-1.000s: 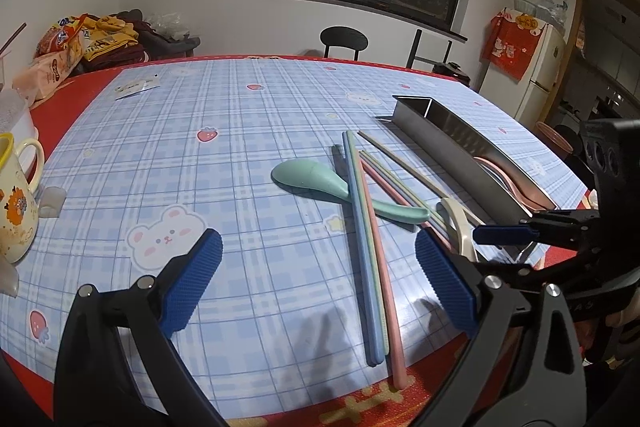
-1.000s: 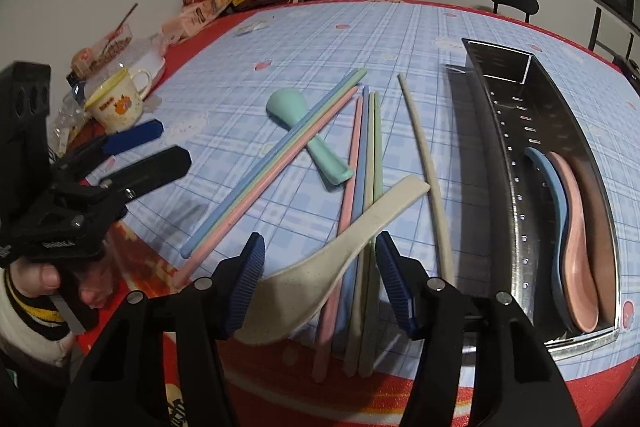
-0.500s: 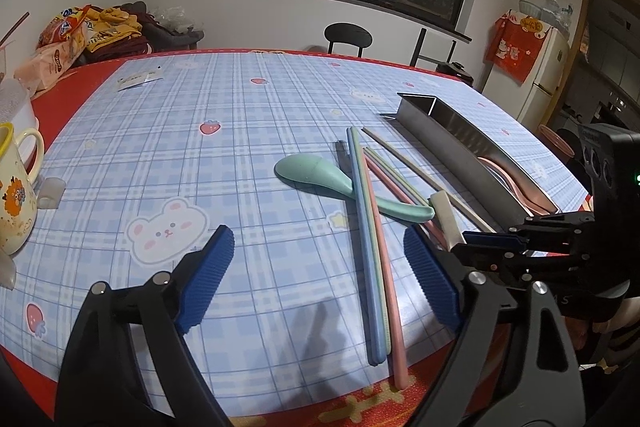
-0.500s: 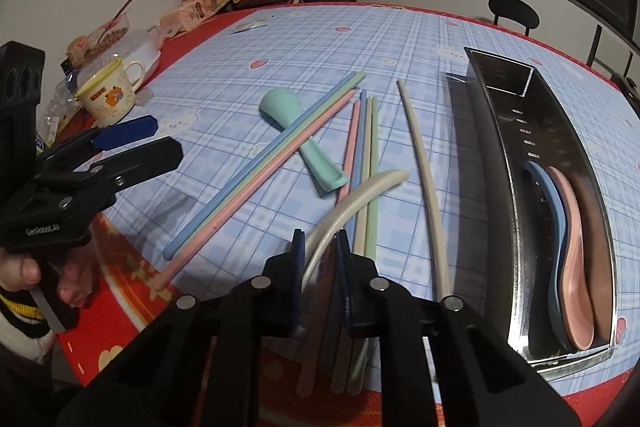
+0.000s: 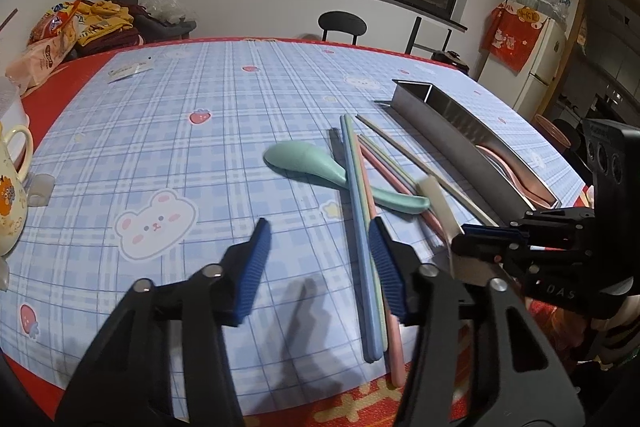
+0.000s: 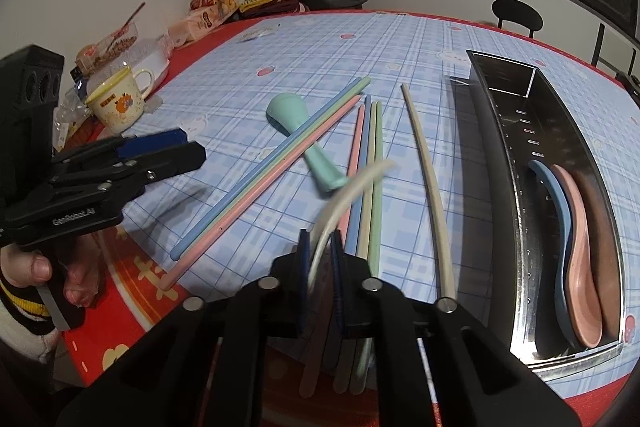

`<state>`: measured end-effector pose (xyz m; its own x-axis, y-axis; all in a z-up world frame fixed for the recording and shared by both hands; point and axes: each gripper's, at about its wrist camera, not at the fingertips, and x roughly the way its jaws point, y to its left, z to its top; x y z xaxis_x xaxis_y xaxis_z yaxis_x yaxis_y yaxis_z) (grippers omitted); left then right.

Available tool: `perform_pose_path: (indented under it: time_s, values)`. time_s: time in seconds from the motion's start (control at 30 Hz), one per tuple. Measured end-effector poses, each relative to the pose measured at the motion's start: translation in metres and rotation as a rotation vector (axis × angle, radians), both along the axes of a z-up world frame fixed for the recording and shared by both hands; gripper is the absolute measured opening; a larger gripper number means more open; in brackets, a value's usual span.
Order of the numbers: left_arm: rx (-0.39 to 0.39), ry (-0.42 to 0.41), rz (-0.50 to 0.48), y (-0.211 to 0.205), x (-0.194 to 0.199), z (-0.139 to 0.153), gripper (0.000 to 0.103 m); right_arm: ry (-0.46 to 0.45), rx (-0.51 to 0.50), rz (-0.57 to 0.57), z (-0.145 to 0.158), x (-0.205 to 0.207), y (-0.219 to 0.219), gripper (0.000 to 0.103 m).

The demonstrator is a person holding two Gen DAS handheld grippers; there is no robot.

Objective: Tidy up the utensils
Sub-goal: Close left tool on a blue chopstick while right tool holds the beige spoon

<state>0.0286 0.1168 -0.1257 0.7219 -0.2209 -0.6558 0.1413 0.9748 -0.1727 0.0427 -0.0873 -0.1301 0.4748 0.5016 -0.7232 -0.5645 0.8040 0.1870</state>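
My right gripper [image 6: 319, 261] is shut on the cream spoon [image 6: 344, 199], which sticks up off the cloth and looks blurred; in the left wrist view that cream spoon [image 5: 438, 203] juts from the right gripper [image 5: 476, 233]. Pastel chopsticks [image 6: 280, 171] and a mint spoon [image 6: 304, 131] lie on the plaid cloth. The steel tray [image 6: 516, 131] on the right holds a blue, a pink and a brown spoon [image 6: 576, 239]. My left gripper [image 5: 320, 259] hovers over the cloth beside the blue chopstick [image 5: 358, 223], its jaws closing with nothing between them.
A cartoon mug [image 6: 120, 103] and snack bags [image 6: 216, 3] stand at the table's far left. The red table edge [image 5: 360, 403] runs just below both grippers. A black chair [image 5: 342, 25] stands behind the table. A hand [image 6: 36, 267] grips the left tool.
The right jaws went from open around the cream spoon to shut on it, and the spoon lifted off the cloth. The left jaws narrowed. Neither hand shifted.
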Motion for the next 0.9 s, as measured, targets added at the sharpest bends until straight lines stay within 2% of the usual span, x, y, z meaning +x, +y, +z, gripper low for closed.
perform_pose_path:
  time_s: [0.1,0.17,0.3,0.43,0.6,0.9]
  values:
    - [-0.002,0.023,-0.013,-0.002,0.003,-0.003,0.034,-0.034,0.03,-0.013,0.004,-0.002,-0.005,0.005]
    - [0.008,0.044,-0.029,-0.005,0.007,-0.005,0.031,-0.048,0.045,-0.018,0.005,-0.004,-0.008,0.005]
    - [0.062,0.071,-0.061,-0.018,0.013,-0.006,0.028,-0.079,0.075,-0.032,0.009,-0.007,-0.014,0.005]
    - [0.042,0.079,-0.077,-0.025,0.022,-0.002,0.026,-0.087,0.107,-0.042,0.01,-0.008,-0.02,0.005]
    - [0.063,0.1,-0.075,-0.035,0.035,-0.005,0.016,-0.094,0.131,-0.054,0.013,-0.009,-0.025,0.006]
    - [0.087,0.125,-0.054,-0.043,0.049,-0.011,0.015,-0.083,0.171,-0.046,0.013,-0.008,-0.029,0.006]
